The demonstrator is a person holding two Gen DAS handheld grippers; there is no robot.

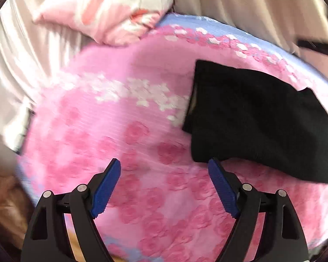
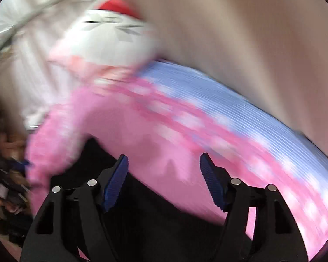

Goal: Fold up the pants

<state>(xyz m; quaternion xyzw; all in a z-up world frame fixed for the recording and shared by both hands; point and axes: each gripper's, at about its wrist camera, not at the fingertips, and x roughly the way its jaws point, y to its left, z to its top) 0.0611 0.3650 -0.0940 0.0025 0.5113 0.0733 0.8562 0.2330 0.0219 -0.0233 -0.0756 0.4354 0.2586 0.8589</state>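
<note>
While both tools gape empty, left tool (image 1: 164, 170) beside folded pants (image 1: 251, 118), bare pink bedcover (image 1: 120, 131) leftward.

Each camera sits behind its own gripper, looking forward and steeply down. The left view, over the left gripper (image 1: 164, 170), takes in the bedspread (image 1: 124, 118) with the pants (image 1: 258, 118) at right. The right view is blurred, looks past the right gripper (image 2: 164, 166), and sits closer. Both share the bedspread and pillow (image 1: 107, 6).
</note>
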